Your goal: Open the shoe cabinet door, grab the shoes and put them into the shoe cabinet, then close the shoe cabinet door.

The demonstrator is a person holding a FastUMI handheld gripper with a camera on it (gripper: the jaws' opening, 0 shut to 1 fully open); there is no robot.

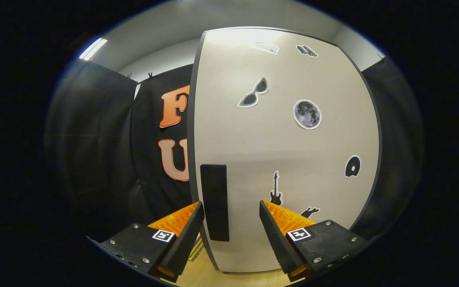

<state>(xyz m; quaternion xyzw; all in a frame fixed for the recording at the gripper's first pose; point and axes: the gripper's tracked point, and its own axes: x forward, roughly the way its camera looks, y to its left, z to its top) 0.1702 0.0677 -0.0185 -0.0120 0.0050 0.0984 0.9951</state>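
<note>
One shoe cabinet door (285, 159), one handle (214, 201) between spread-apart fingers (271, 227), six stickers (307, 114).

Our gripper (231, 229), seen up close.
We see two black finger mounts with silver screws, each carrying a square black-and-white marker tag.

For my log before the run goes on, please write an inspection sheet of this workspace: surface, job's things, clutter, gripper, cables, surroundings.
Surface: wood-look floor under the cabinet.
Job's things: pale cabinet door with dark edges, seems shut; black handle upright near its hinge-free edge. Shoes: nothing seen.
Clutter: stickers on the door, among them sunglasses, moon, guitar, disc.
Gripper: hand-held gripper open, fingers either side of the handle, not pressing on it.
Cables: nothing seen.
Surroundings: black cloth wall beside the cabinet, ceiling light above.
</note>
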